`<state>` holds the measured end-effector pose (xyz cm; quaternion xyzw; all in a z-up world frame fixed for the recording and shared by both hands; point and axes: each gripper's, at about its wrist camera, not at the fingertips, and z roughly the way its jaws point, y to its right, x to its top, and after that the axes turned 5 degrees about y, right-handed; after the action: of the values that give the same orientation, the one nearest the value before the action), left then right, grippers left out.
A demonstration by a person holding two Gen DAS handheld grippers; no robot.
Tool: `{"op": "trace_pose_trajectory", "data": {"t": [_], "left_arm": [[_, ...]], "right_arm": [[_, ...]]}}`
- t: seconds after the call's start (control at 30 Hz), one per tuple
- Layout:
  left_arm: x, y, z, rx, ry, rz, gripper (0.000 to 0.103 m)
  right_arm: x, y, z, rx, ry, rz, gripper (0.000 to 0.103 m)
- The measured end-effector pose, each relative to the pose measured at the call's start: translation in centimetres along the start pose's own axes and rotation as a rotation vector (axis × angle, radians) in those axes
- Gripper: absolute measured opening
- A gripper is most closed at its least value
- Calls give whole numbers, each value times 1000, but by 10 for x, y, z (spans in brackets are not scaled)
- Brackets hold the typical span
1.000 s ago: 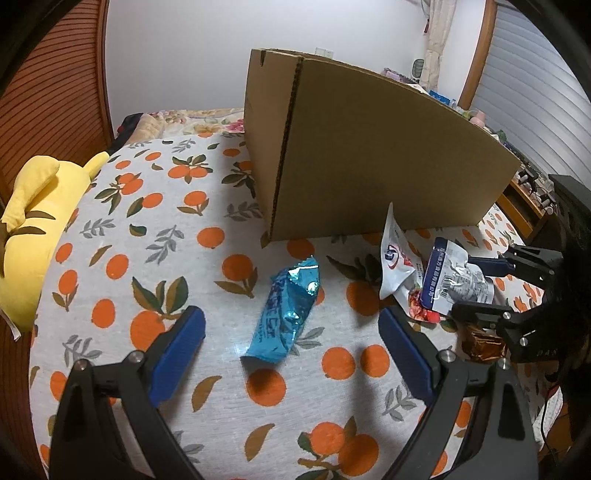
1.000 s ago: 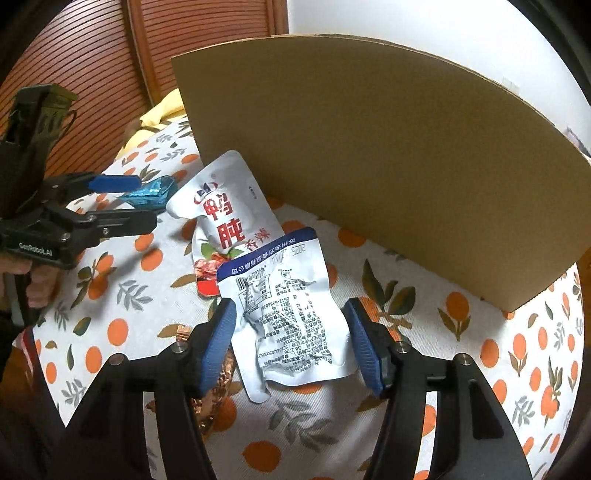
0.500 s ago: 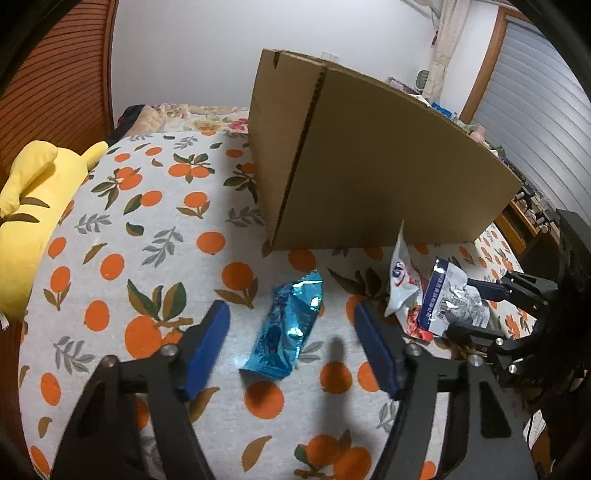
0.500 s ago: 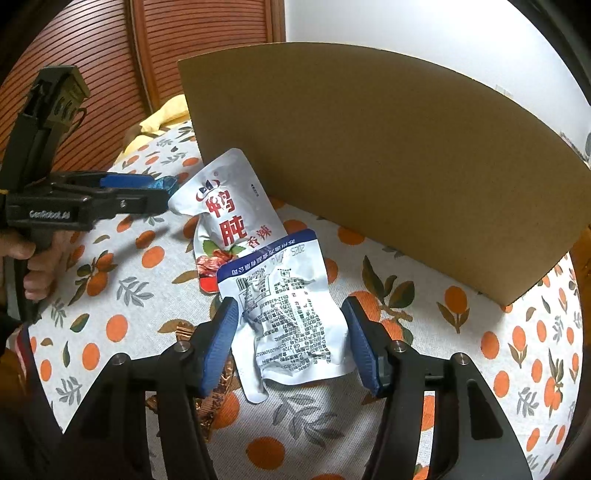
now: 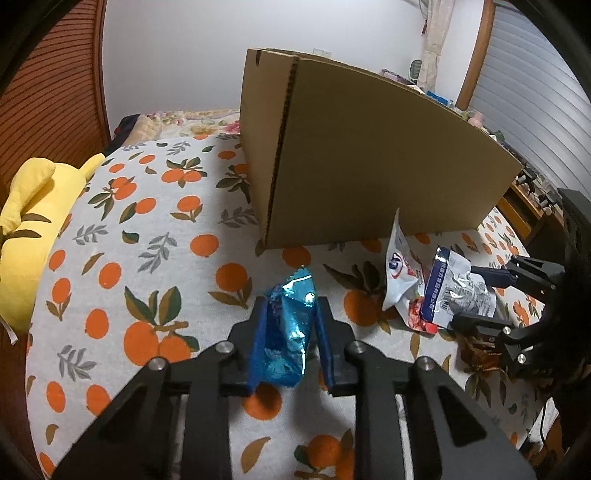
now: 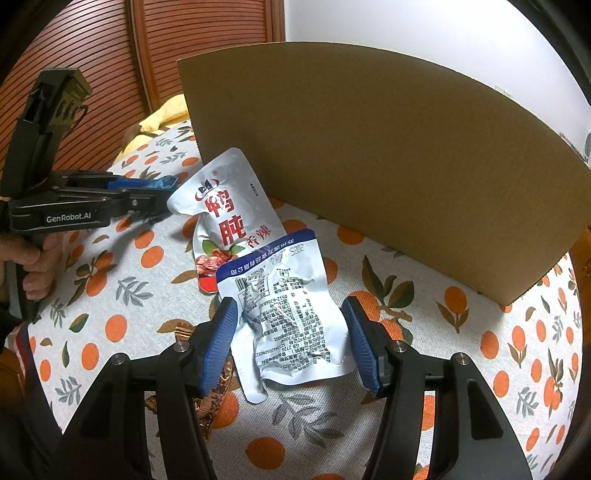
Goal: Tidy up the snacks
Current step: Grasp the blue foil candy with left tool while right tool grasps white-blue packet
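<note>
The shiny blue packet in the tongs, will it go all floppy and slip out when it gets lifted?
Probably crinkly, not floppy: the blue packet looks puffed, its foil creased. It seems light. Glossy foil may slip, though the left tongs, which have just been closing, press both its sides.

Home, prob. a bedroom or living rm. Soft surface w/ a fabric cover printed in oranges & leaves fills the lower half of both views. Yellow plush toy at left edge of left-wrist view; floral bedding bunched behind it, upper centre-left. Slatted wood doors, wardrobe-type, upper left of right-wrist view. Plain white wall across the top. Curtain & grey ribbed blind at upper right of left-wrist view, window side. Wooden shelf w/ small items at right edge, cluttered. Big cardboard box at centre. Dim indoor light, domestic furnishings throughout.
</note>
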<state>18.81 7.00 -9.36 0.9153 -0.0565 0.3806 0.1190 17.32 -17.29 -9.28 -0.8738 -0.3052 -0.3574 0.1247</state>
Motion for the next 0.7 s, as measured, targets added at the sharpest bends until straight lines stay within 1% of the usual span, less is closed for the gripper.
{"op": "trace_pose_trajectory", "data": {"t": [0.13, 0.2, 0.4, 0.63, 0.67, 0.7], "left_arm": [[-4, 4, -6, -23, 8, -2, 21], [-5, 8, -11, -28, 20, 1, 21], [-7, 19, -27, -77, 60, -9, 21], [-10, 31, -39, -115, 86, -7, 21], [-10, 32, -39, -117, 88, -5, 21], [-10, 33, -40, -121, 88, -6, 21]], "right_arm": [[0, 0, 0, 0, 0, 0, 60], [0, 0, -1, 1, 0, 1, 60], [1, 0, -1, 5, -1, 8, 60], [-2, 7, -13, 50, 16, 66, 47], [-2, 7, -16, 54, 23, 70, 41], [-2, 7, -18, 56, 29, 74, 39]]}}
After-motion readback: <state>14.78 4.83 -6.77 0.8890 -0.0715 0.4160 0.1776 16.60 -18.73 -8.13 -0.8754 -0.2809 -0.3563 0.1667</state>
